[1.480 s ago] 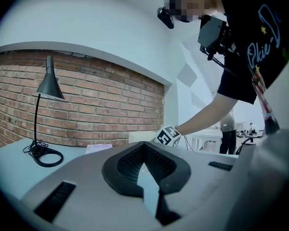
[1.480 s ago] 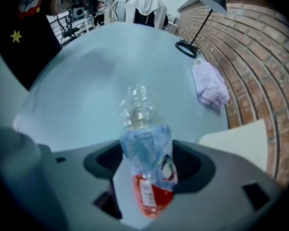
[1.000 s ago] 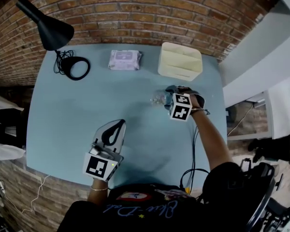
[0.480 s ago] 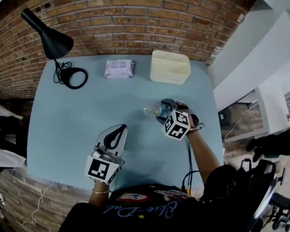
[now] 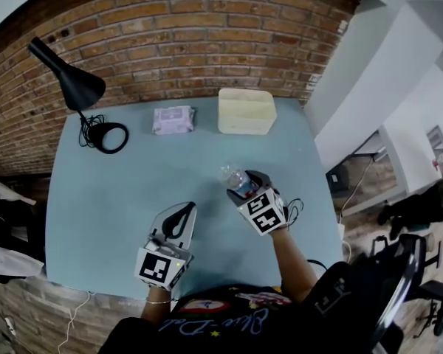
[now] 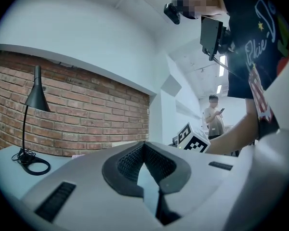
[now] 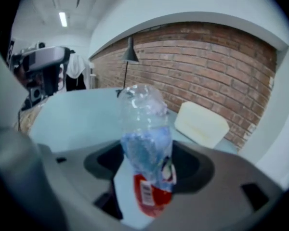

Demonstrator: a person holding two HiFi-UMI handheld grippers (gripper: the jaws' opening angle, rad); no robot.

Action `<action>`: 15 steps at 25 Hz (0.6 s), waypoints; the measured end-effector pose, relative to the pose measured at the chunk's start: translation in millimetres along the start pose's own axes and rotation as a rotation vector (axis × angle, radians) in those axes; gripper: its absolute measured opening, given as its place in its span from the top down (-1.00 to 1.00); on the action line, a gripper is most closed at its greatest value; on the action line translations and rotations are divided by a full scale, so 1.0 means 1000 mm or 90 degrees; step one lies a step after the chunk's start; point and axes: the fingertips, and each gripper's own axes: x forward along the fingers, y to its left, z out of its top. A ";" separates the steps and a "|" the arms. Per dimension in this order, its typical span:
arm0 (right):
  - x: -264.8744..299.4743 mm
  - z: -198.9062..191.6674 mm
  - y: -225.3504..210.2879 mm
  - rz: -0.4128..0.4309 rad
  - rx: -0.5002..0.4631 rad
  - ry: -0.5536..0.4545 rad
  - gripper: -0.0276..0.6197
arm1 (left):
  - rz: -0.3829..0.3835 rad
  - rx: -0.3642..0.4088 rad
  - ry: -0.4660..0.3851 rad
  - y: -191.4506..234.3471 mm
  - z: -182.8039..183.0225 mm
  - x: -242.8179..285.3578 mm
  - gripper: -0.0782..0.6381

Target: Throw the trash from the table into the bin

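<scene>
Nearest, at lower centre, the left gripper is pressed together on nothing. Just beyond, mid-frame, the right gripper pinches a crushed plastic bottle over the blue table. The pickup looks done, but not the binning. Farther up sit a cream container and a wipes pack; I see no obvious bin.

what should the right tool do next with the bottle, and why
Probably keep the grip and carry the bottle away from the table toward the bin: the right tool is clamped on it, lifted off the tabletop. No bin shows in any view.
</scene>
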 end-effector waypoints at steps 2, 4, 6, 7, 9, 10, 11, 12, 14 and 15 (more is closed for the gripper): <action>-0.004 0.008 0.003 -0.002 0.072 -0.034 -0.04 | -0.008 0.006 -0.006 -0.001 0.002 0.001 0.75; -0.006 0.018 0.004 0.014 0.171 -0.079 -0.05 | -0.016 0.020 -0.009 0.000 0.003 0.002 0.75; -0.005 0.028 0.007 0.037 0.243 -0.109 -0.04 | -0.015 0.015 -0.012 0.002 0.005 0.002 0.75; -0.004 0.031 0.008 0.045 0.259 -0.113 -0.05 | -0.011 0.005 -0.013 0.003 0.006 0.002 0.75; -0.003 0.033 0.012 0.053 0.268 -0.113 -0.05 | -0.006 -0.009 -0.008 0.006 0.004 0.001 0.75; -0.003 0.034 0.014 0.055 0.268 -0.112 -0.05 | -0.005 -0.011 -0.004 0.007 0.003 0.001 0.75; -0.003 0.034 0.016 0.057 0.268 -0.111 -0.05 | -0.006 -0.011 -0.001 0.008 0.001 0.002 0.75; -0.004 0.033 0.017 0.058 0.269 -0.110 -0.05 | -0.008 -0.009 0.000 0.009 0.000 0.003 0.75; -0.005 0.031 0.017 0.059 0.273 -0.108 -0.05 | -0.012 0.002 -0.002 0.011 -0.002 0.005 0.75; -0.005 0.030 0.017 0.058 0.275 -0.110 -0.05 | -0.013 0.006 -0.005 0.013 -0.002 0.006 0.75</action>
